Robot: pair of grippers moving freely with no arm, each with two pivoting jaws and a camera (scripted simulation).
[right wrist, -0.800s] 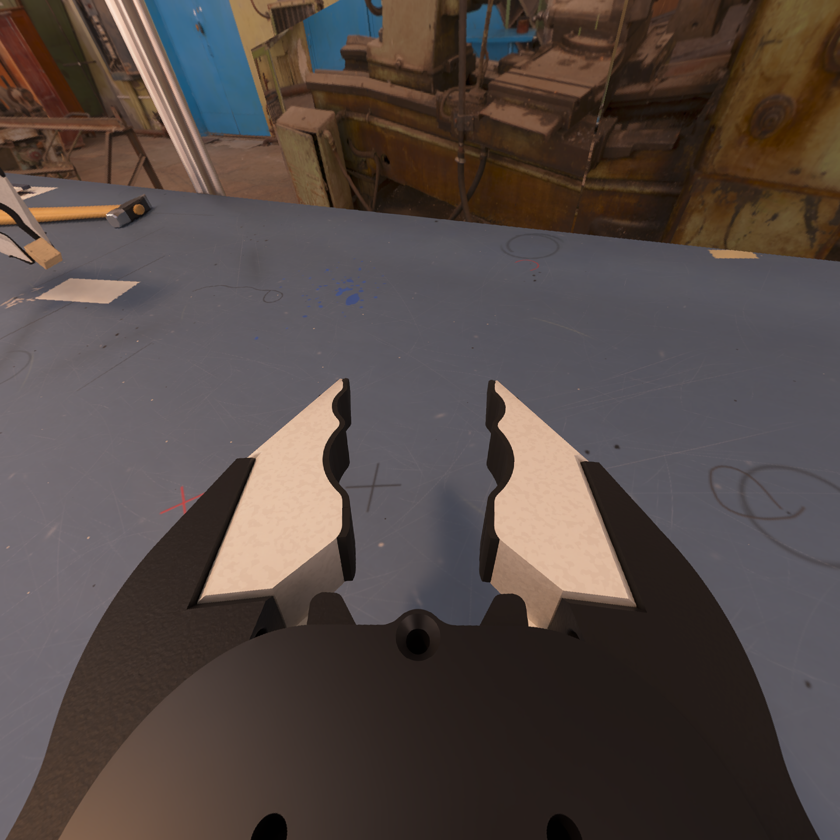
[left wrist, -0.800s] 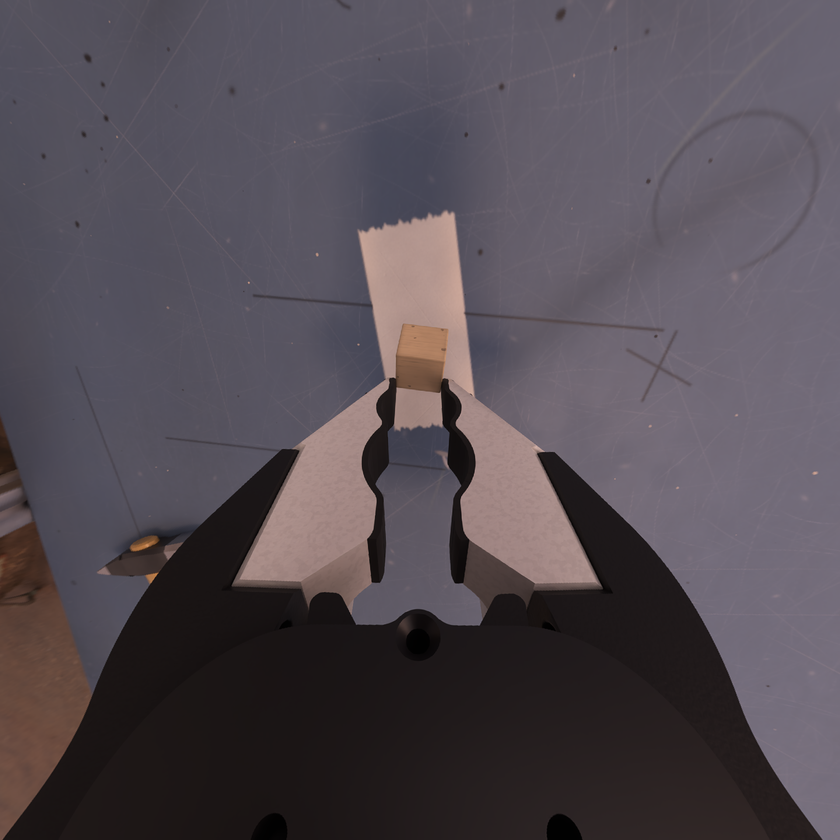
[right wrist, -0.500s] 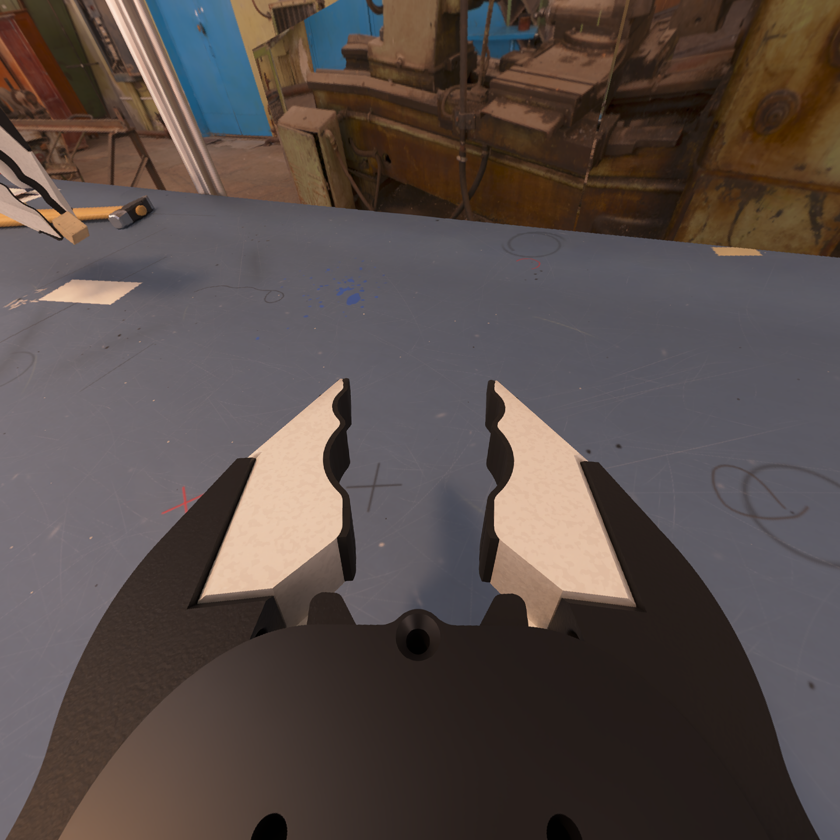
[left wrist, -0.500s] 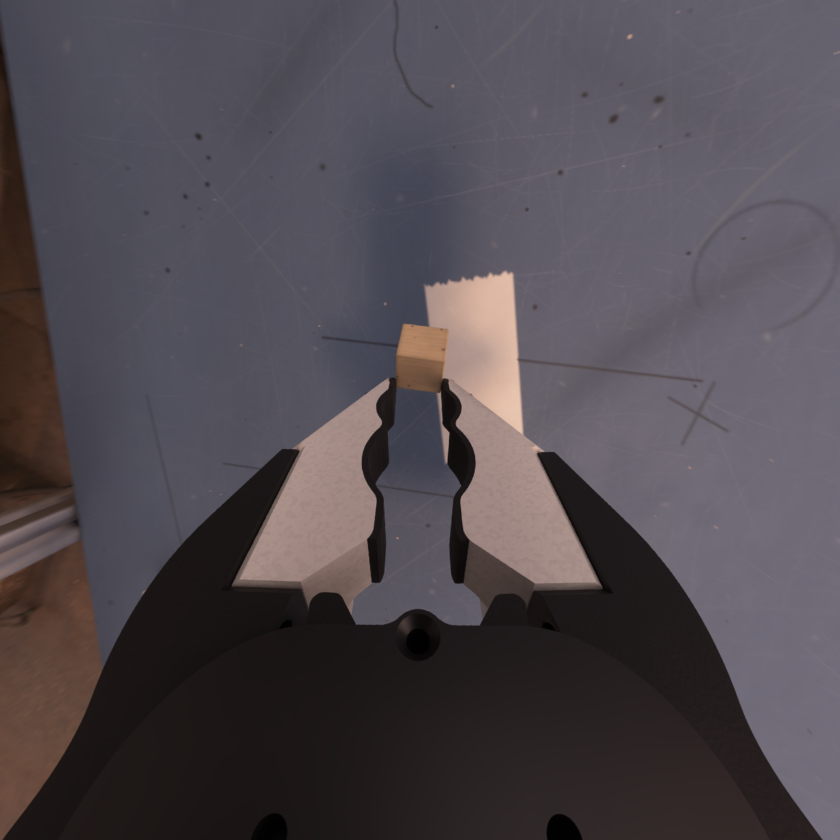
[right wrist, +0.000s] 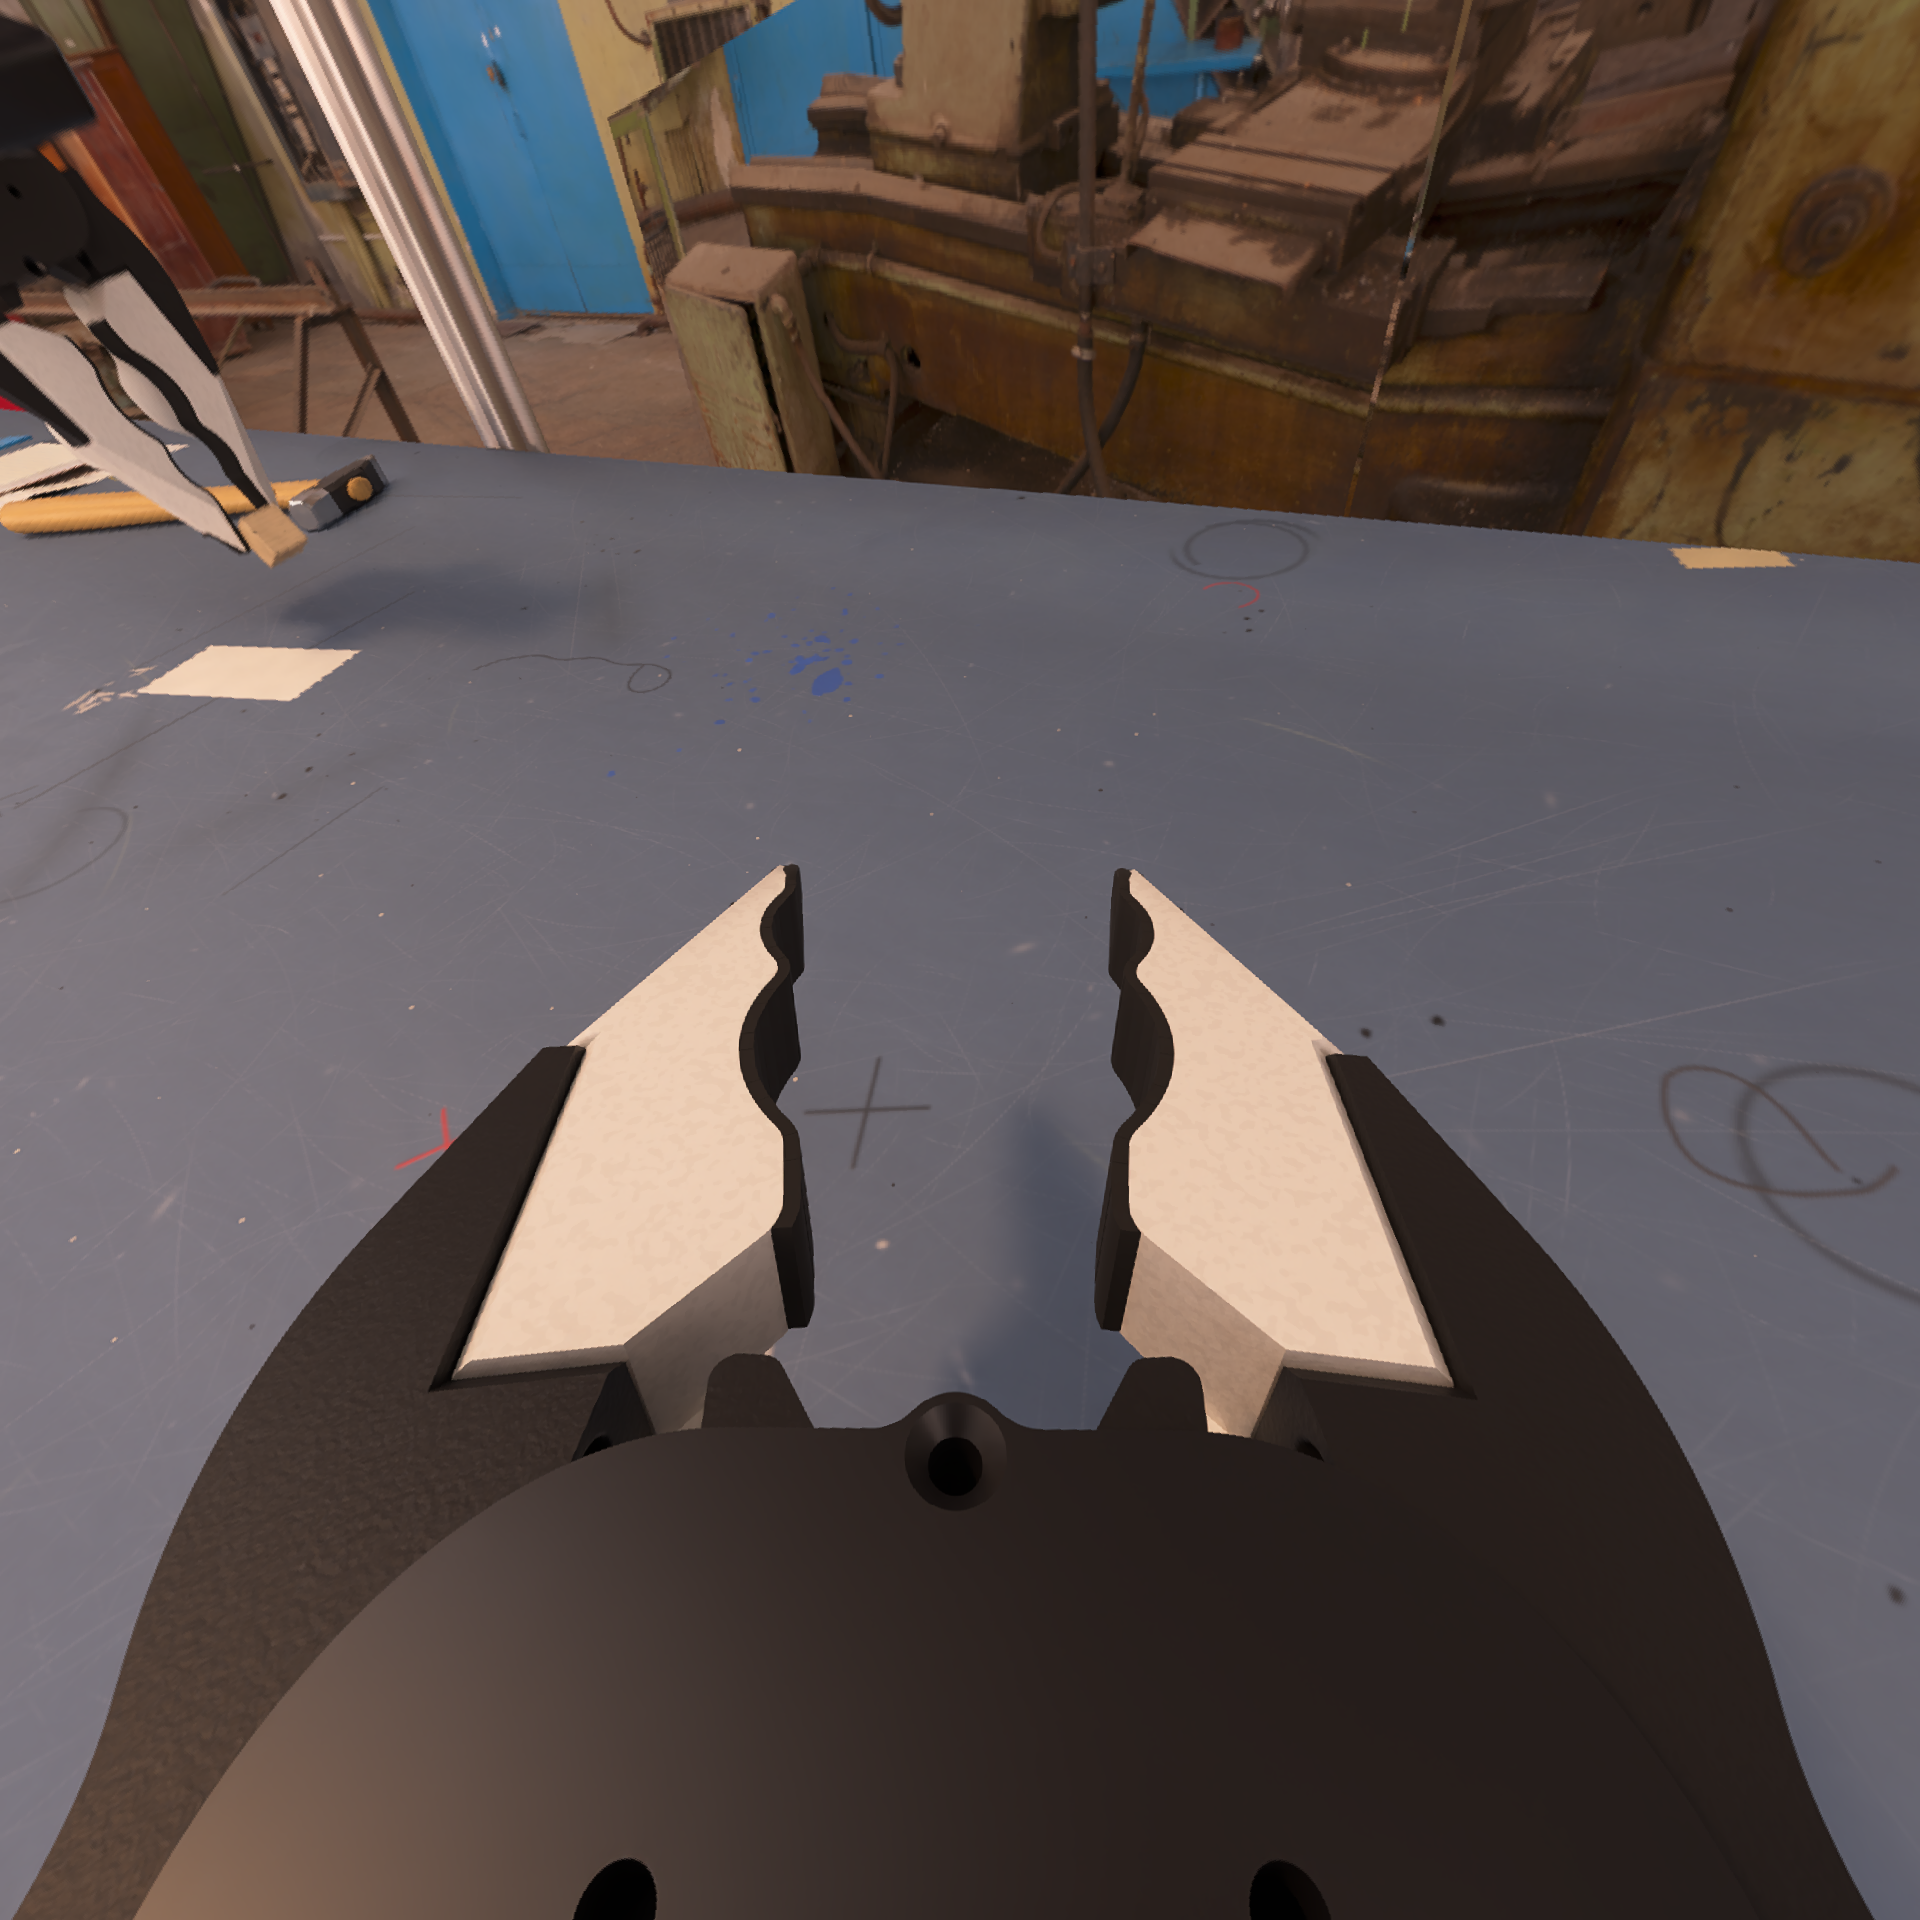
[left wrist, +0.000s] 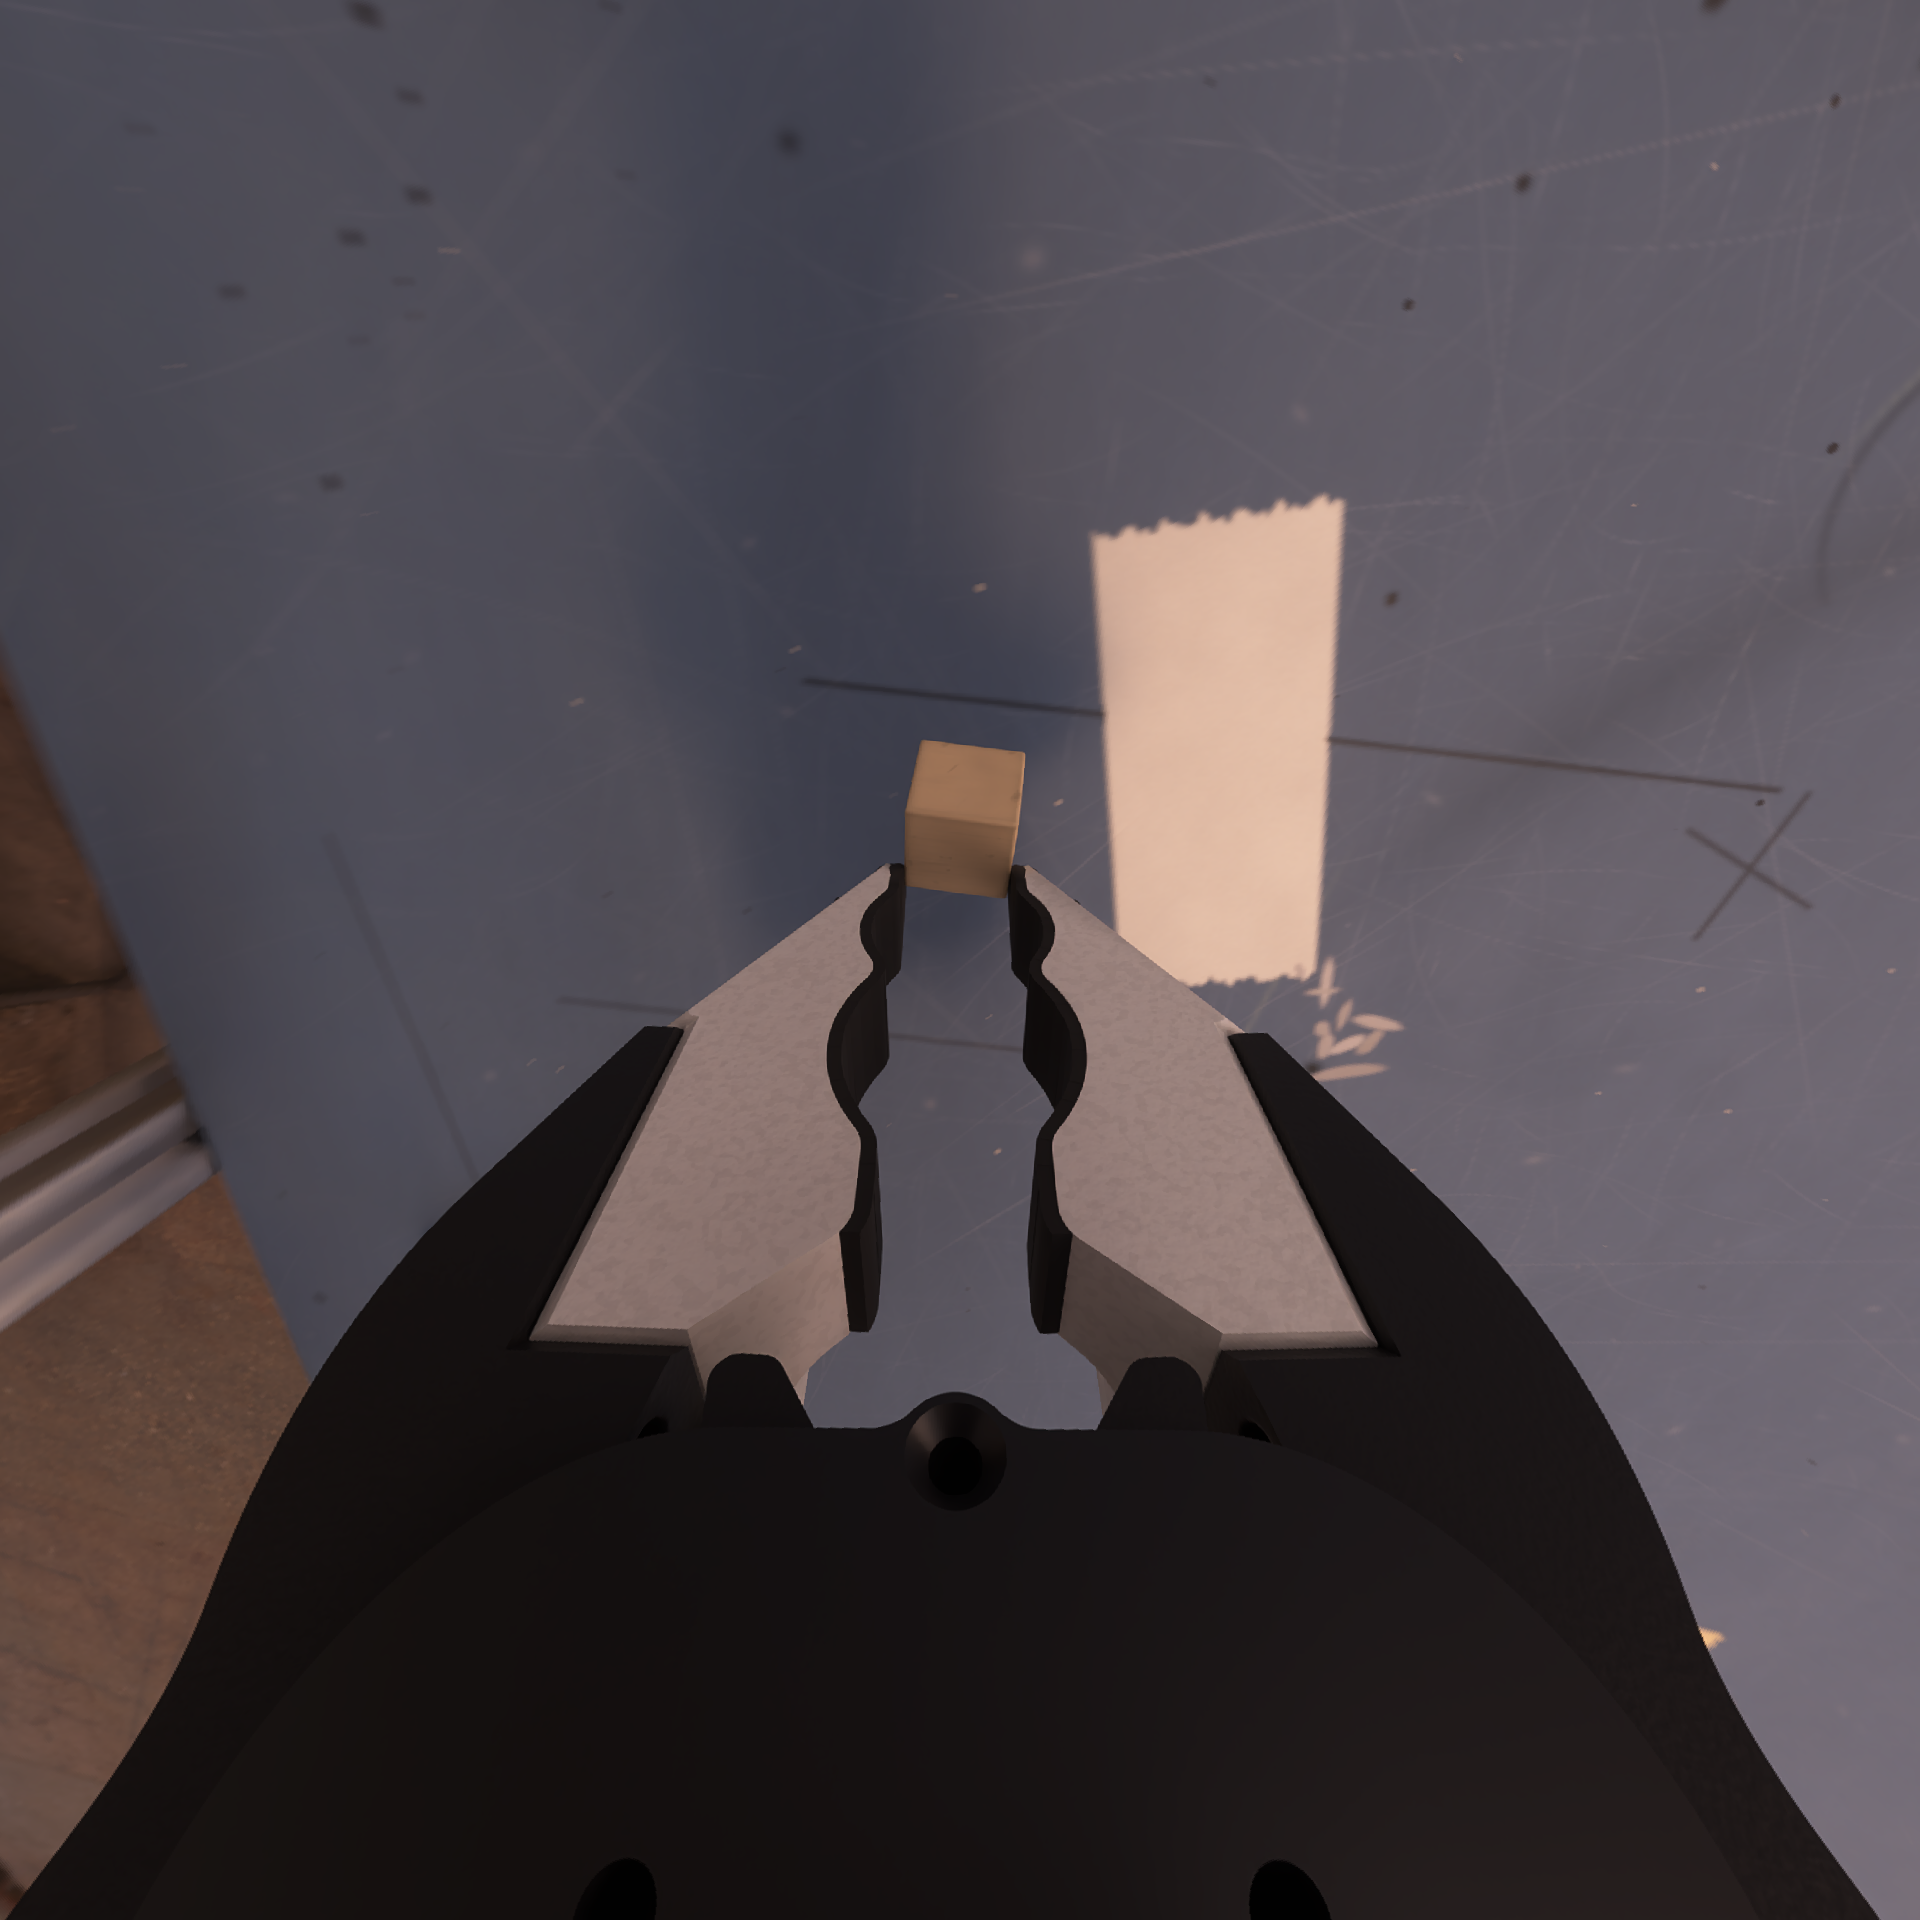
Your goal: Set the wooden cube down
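The small pale wooden cube (left wrist: pixel 964 818) sits pinched at the very tips of my left gripper (left wrist: pixel 958 883), its two fingers clenched on the cube's opposite side faces with most of the block standing out beyond them. In the right wrist view I see the same cube (right wrist: pixel 273 539) held clear above the scuffed blue-grey tabletop (right wrist: pixel 1039 727), with a soft shadow on the surface beneath it, so I judge it is not yet down. A cream rectangle of torn-edged masking tape (left wrist: pixel 1216 743) lies on the table beside the cube's line of sight, apart from it, and a wooden-handled hammer with a grey steel head (right wrist: pixel 187 504) lies beyond the left gripper near the table's far edge.

My right gripper (right wrist: pixel 956 883) hangs low over the middle of the table, its fingers spread wide and holding nothing, well apart from the action.

To do this step well, I want to lower the left gripper straight down, keeping the cube's bottom face level with the table, and hold the pinch firm until the cube touches. The grip is shallow, so any sideways jerk could twist the block out. Once it rests flat, I would open the fingers evenly and lift away vertically, so neither pad drags it.
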